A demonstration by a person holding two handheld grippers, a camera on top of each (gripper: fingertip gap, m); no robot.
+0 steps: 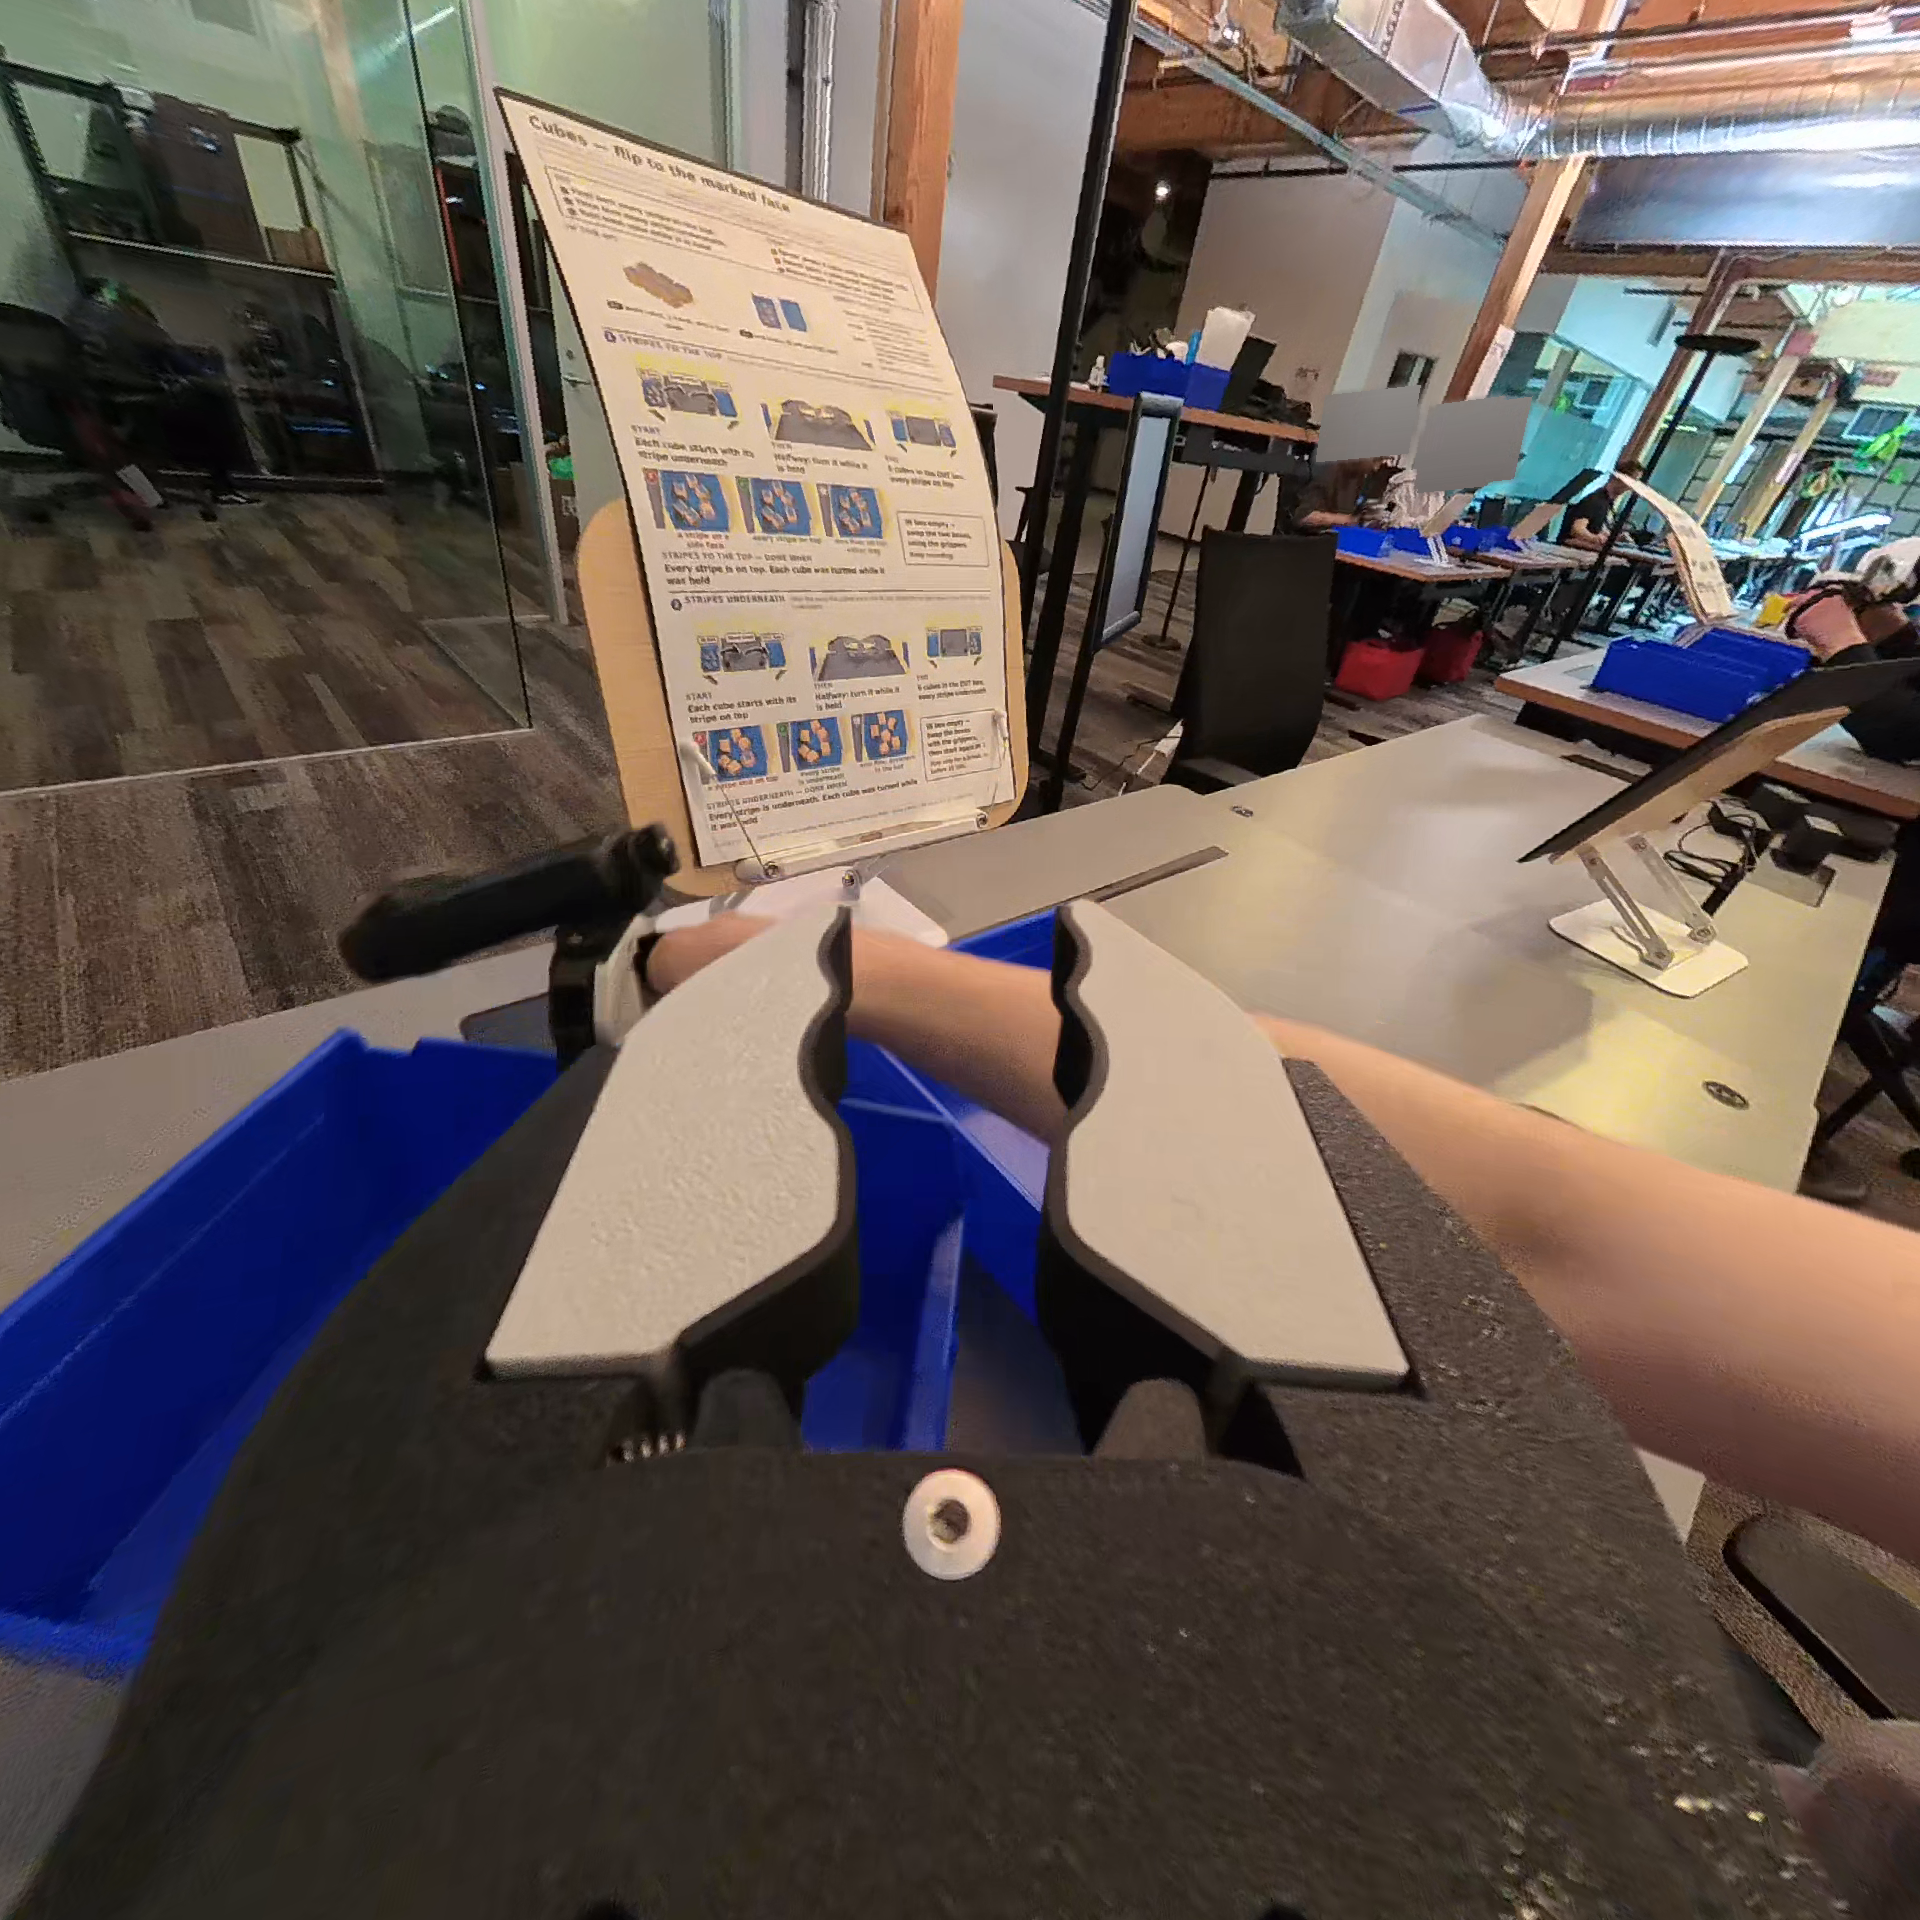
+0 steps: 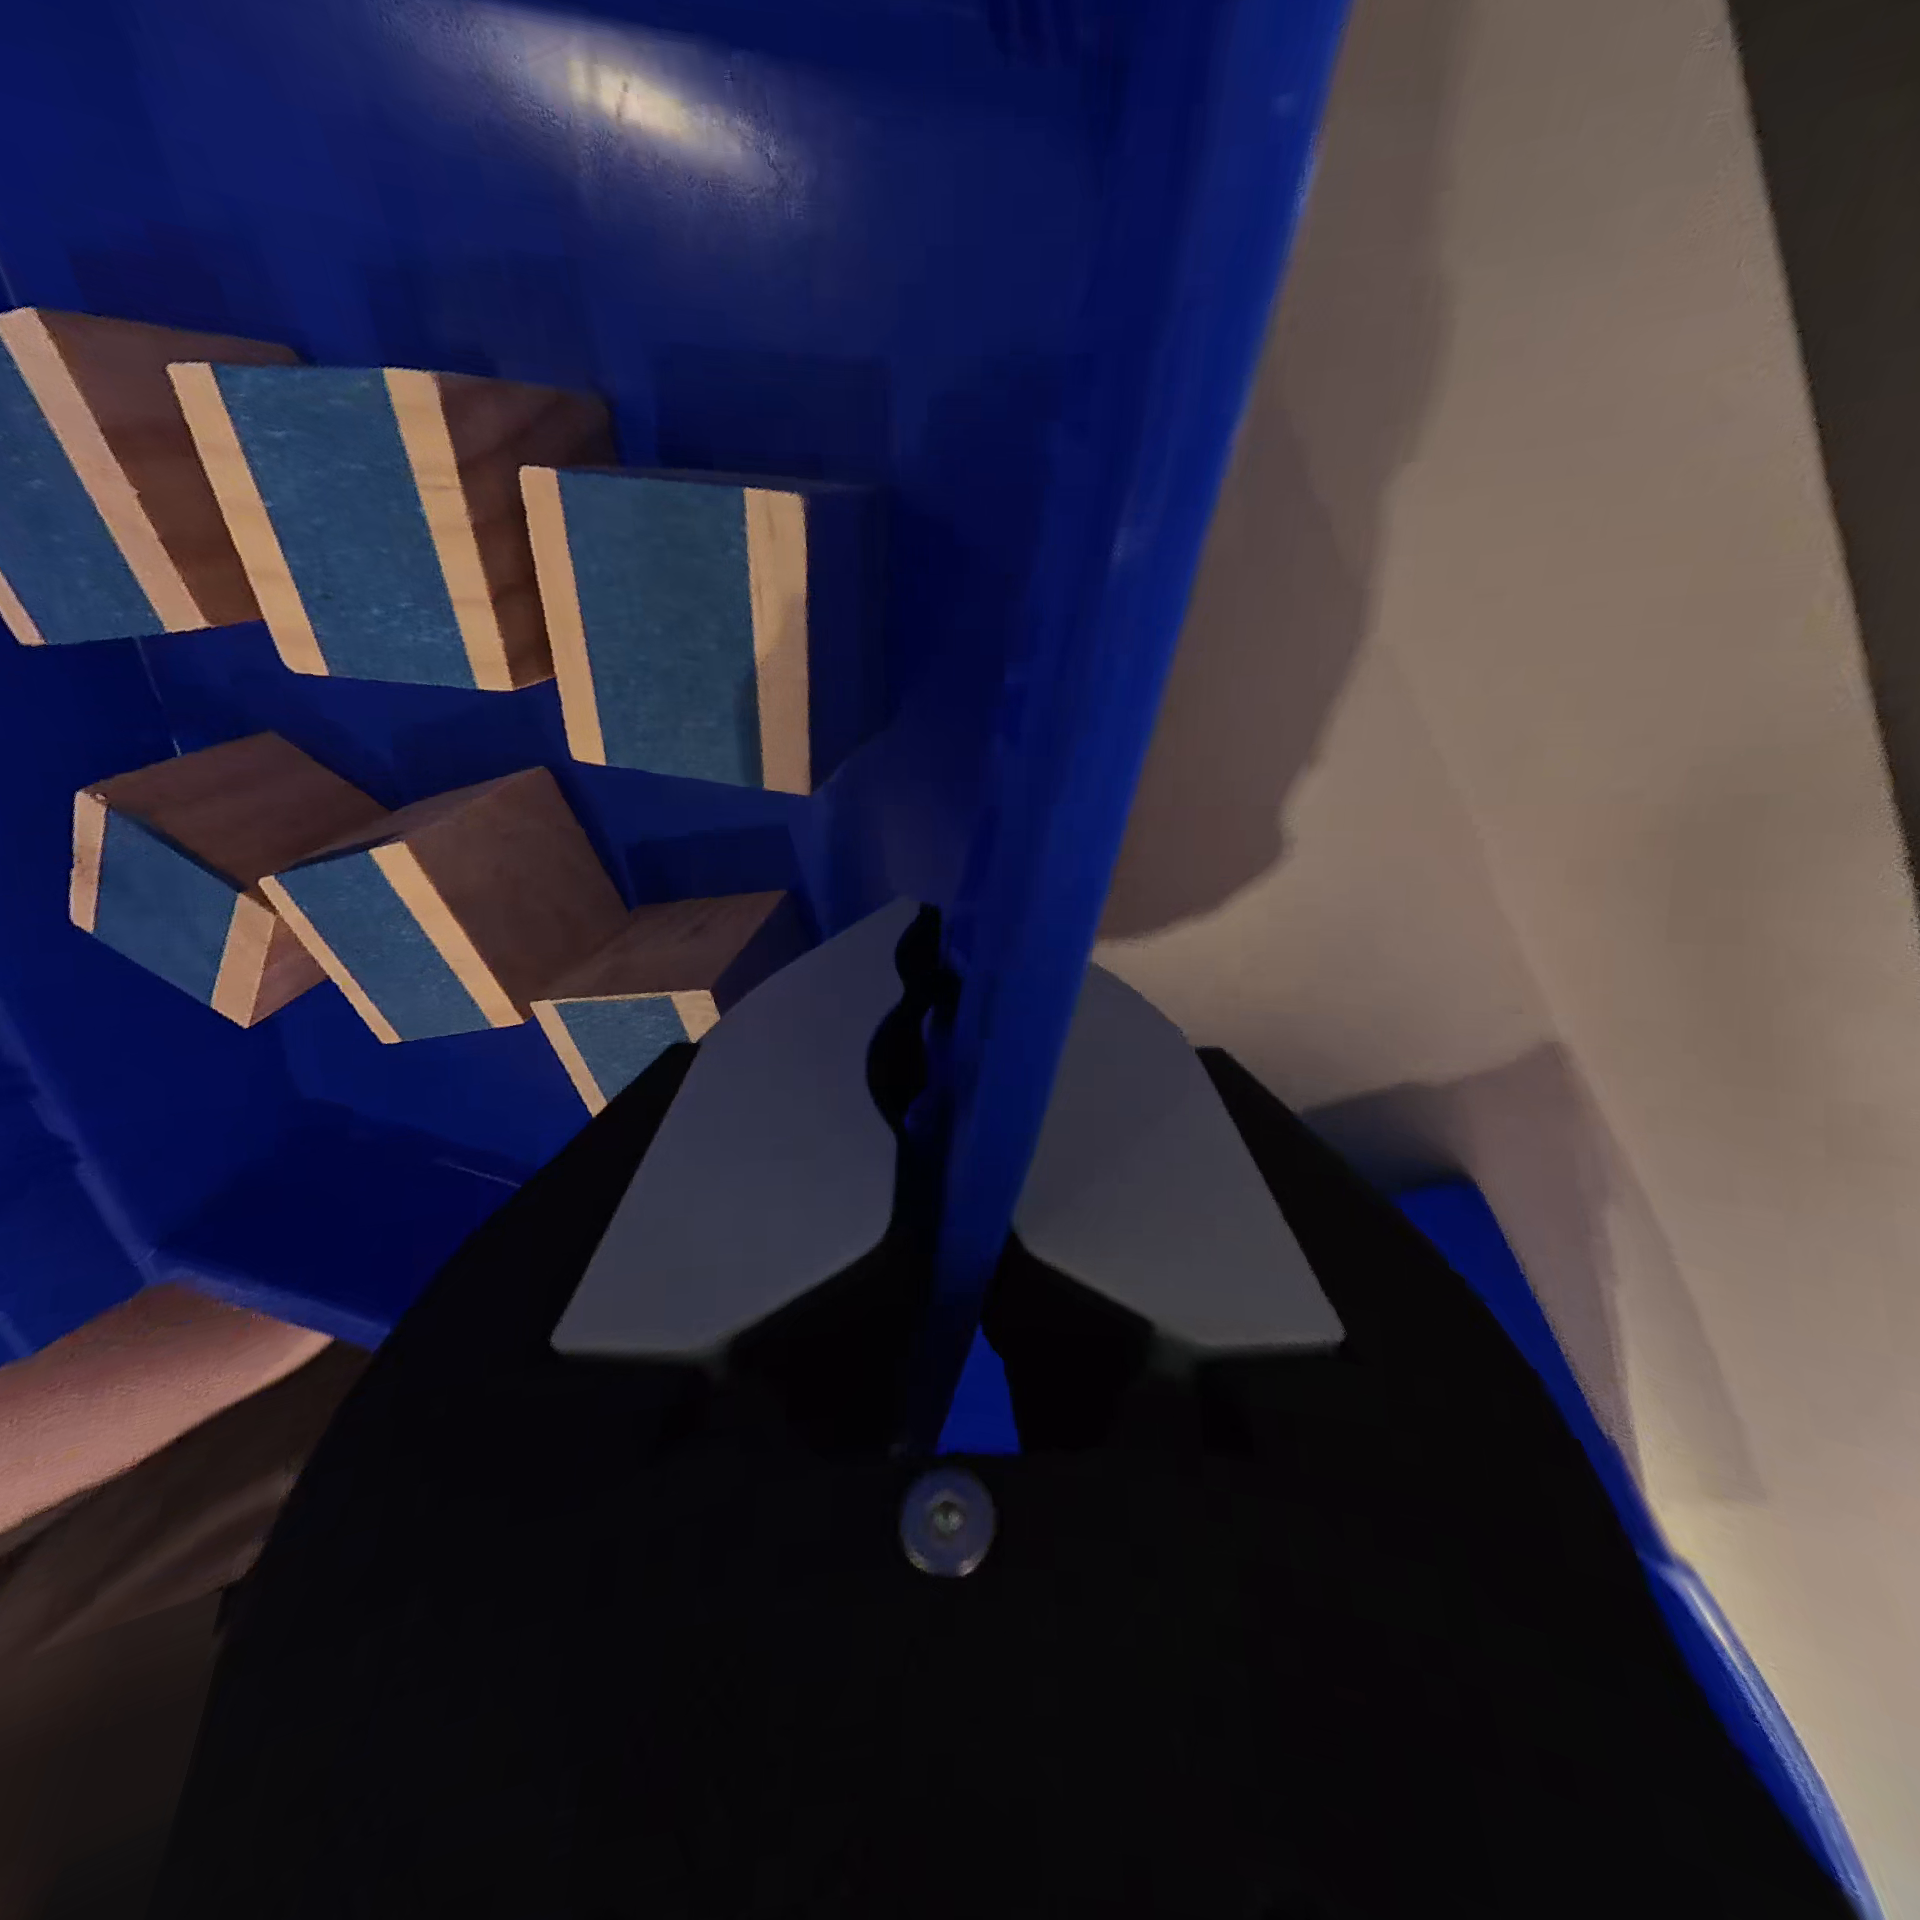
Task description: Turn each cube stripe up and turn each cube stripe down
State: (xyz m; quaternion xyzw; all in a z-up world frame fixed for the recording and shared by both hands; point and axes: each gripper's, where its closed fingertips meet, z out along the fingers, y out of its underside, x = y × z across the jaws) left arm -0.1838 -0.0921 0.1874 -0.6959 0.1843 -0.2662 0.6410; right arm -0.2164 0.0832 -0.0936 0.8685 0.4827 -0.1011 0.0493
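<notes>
The right gripper (image 2: pixel 951 997) pinches the wall of the blue bin (image 2: pixel 1049 727), six stripe-up cubes (image 2: pixel 675 623) lying inside left of its fingers, while the left gripper (image 1: pixel 951 935) hangs spread and empty above a bin (image 1: pixel 208 1247).

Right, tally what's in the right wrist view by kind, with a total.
Striped wooden cubes: 6
Blue bins: 1
Tools: 1, clamped on the bin wall
Total: 8
</notes>
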